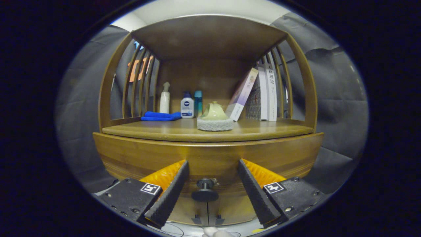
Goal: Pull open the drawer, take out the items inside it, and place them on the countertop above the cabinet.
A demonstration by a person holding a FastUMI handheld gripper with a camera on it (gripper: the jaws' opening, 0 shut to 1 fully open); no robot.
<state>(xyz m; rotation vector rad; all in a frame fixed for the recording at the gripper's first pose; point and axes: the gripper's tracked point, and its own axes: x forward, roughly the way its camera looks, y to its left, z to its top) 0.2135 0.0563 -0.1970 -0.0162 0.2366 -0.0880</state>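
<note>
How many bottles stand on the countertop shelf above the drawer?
3, grouped at the back left behind the blue cloth: a white pump bottle, a white bottle with a blue cap, and a teal bottle partly hidden behind it. More could hide behind the books.

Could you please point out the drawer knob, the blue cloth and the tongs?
drawer knob (205,195): gripper view, its round front face.
blue cloth (160,116): gripper view, middle of the fold.
tongs (209,191): gripper view, open, midway between fingertips.
</note>
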